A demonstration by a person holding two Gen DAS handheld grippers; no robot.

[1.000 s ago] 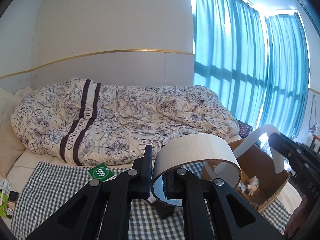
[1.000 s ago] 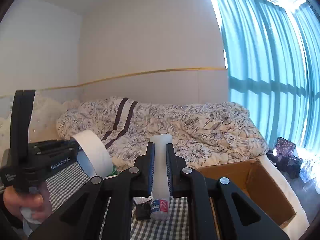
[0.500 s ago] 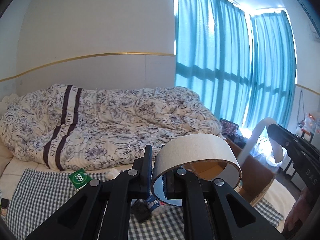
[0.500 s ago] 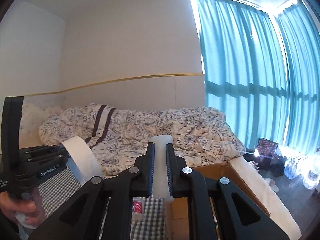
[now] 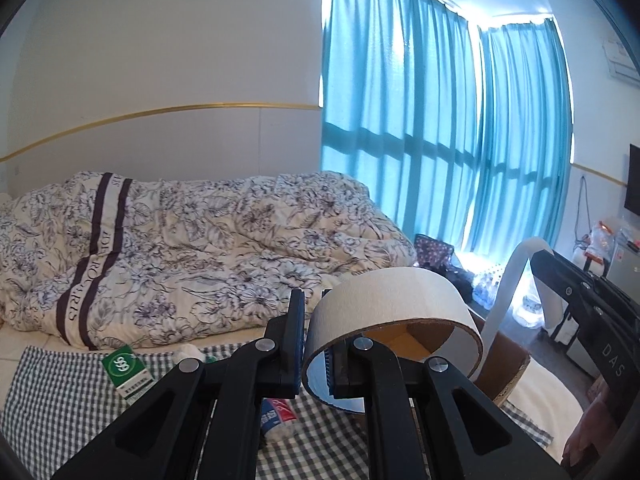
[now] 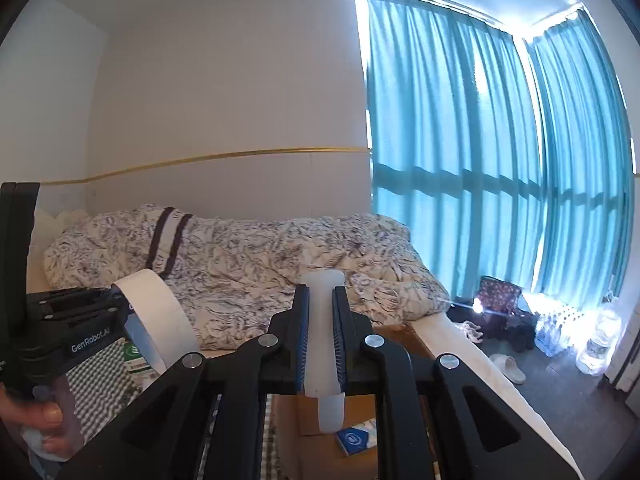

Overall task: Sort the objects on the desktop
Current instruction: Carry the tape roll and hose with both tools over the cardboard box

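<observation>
My left gripper [image 5: 314, 344] is shut on a wide white tape roll [image 5: 384, 300], one finger inside the ring and one outside. The roll hangs above the checked cloth [image 5: 60, 400], beside the open cardboard box [image 5: 510, 364]. My right gripper [image 6: 321, 304] is shut on a long white plastic piece [image 6: 322, 332], which stands upright over the cardboard box [image 6: 400, 336]. That curved white piece [image 5: 508, 280] also shows at the right of the left wrist view. The tape roll [image 6: 156, 320] appears at the left of the right wrist view.
A green card pack [image 5: 126, 372] and a tube with a red and blue label [image 5: 278, 412] lie on the cloth. A blue and white packet [image 6: 354, 438] lies inside the box. A floral duvet [image 5: 180, 248] covers the bed behind. A hand [image 6: 44, 420] holds the left gripper.
Both grippers have swung right toward the cardboard box with their loads still held. The right gripper now hangs over the box opening instead of over the cloth.
</observation>
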